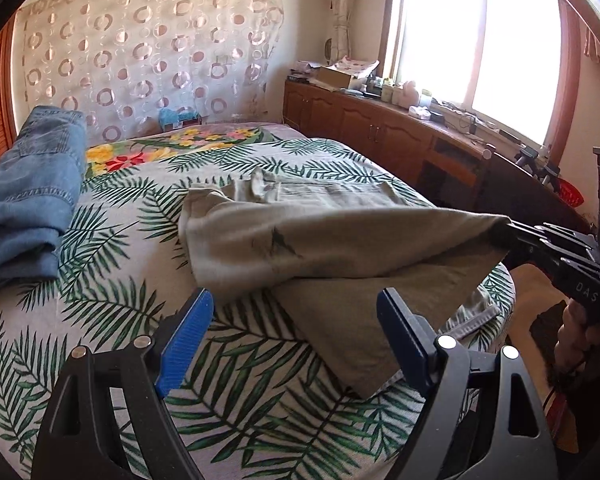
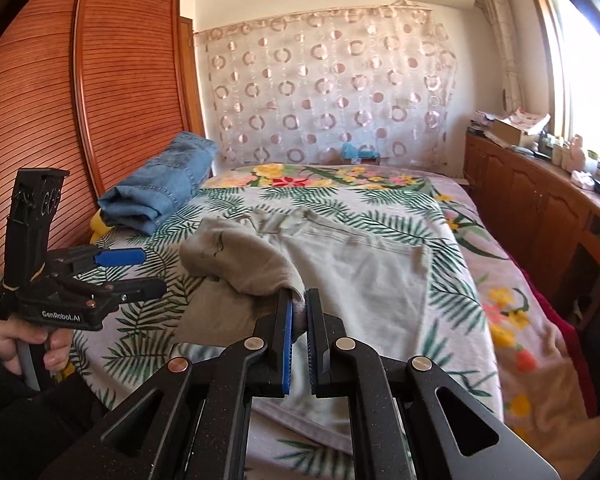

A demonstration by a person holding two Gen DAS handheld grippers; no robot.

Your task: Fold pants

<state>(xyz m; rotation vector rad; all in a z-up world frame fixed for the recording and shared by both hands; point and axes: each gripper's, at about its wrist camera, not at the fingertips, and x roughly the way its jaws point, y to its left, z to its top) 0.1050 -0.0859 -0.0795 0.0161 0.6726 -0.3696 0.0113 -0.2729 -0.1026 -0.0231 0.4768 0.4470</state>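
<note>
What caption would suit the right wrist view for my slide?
Right claw shut on a beige cotton pants leg above the leaf-print bedspread; open left claw alongside.

Readable marks, two only. Left gripper, near left in the right wrist view: white "GenRobot.AI" on its black body. Right gripper, far right in the left wrist view: raised "DAS" on its black casing.

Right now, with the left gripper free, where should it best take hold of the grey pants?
Probably the raised fold edge of the grey pants, coming from its own side, opposite the right gripper that pinches the other corner. That edge hangs off the bed, so open jaws of the left gripper can slip around it.
</note>
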